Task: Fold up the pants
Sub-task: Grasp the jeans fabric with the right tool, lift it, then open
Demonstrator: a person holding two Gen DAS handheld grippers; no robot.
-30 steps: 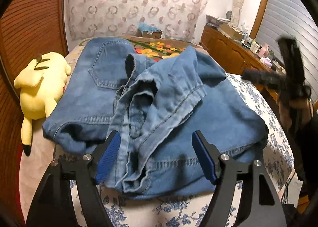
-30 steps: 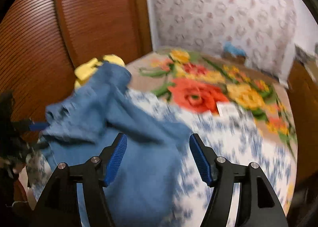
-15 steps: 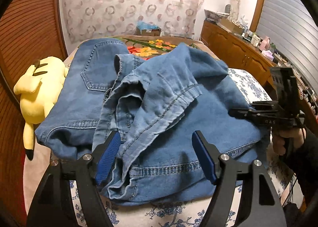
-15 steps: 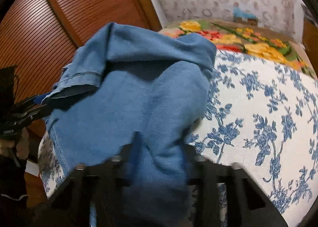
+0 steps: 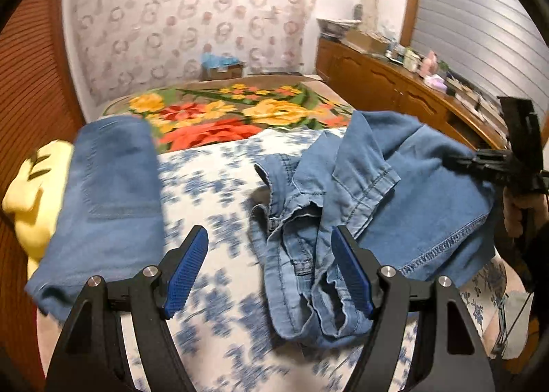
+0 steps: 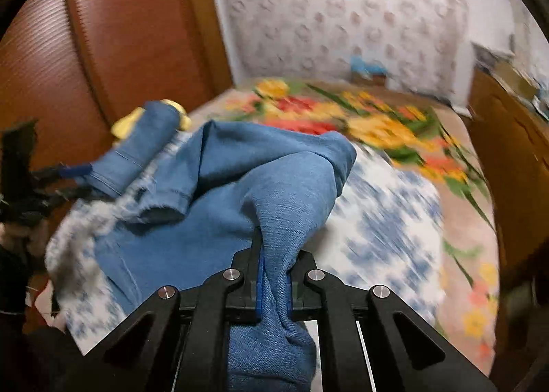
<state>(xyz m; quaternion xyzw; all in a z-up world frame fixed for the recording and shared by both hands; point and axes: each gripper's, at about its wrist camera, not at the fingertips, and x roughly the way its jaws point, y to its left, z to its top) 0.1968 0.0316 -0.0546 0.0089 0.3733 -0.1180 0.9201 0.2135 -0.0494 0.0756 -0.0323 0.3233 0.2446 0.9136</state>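
Right gripper [image 6: 274, 284] pinched tight on a fold of the jeans [image 6: 254, 165], lifted off the floral bedspread [image 6: 384, 220]. Left gripper [image 5: 269, 272] spread wide, holding nothing (jeans bunched just beside its right finger). Second denim piece [image 5: 109, 193] left of the jeans, against the yellow plush [image 5: 31, 193].

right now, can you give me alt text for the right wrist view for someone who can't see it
The right gripper has its jaws shut on a bunched fold of blue denim jeans, which trail away over a blue-and-white floral bedsheet. Beyond lie a bright flowered blanket, a yellow plush toy and a wooden slatted door; the image is motion-blurred.
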